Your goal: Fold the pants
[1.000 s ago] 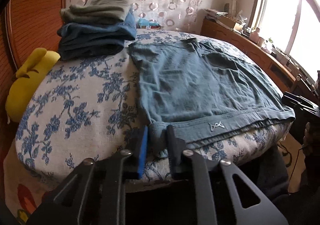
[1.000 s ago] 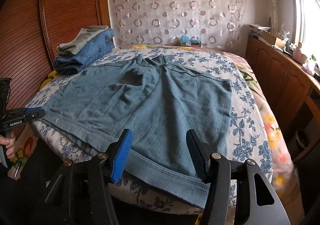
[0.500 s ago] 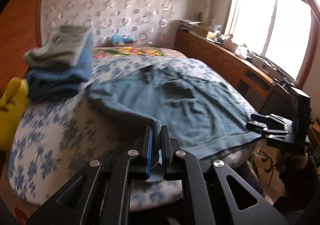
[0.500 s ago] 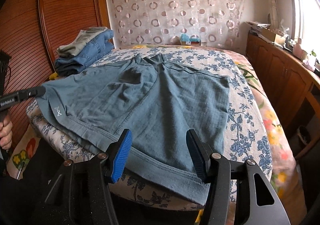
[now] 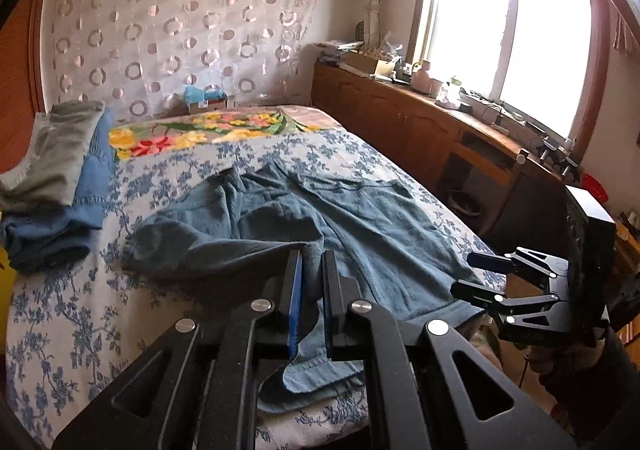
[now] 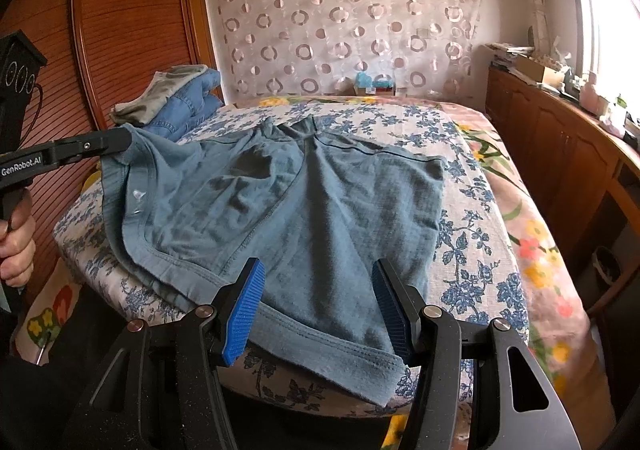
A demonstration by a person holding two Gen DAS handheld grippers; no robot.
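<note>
Blue-grey shorts (image 6: 320, 209) lie spread on the bed, waistband far, hems at the near edge. My left gripper (image 5: 311, 256) is shut on the left leg's hem corner and holds it lifted, pulled over toward the right leg (image 5: 380, 226). From the right wrist view the left gripper (image 6: 116, 143) shows at the far left, with the cloth hanging from it. My right gripper (image 6: 318, 270) is open, its jaws wide apart above the right leg's hem at the near bed edge. It also shows in the left wrist view (image 5: 476, 270).
The bed (image 6: 472, 217) has a blue-flowered cover. A stack of folded clothes (image 6: 180, 97) sits at its far left by the wooden headboard (image 6: 132, 29). A wooden cabinet (image 6: 560, 137) under the window runs along the right side. A small box (image 6: 372, 83) sits by the far wall.
My left gripper has shut on the left leg's hem corner, lifted it and carried it up and to the right, folding that leg over. My right gripper has stayed open in place.
</note>
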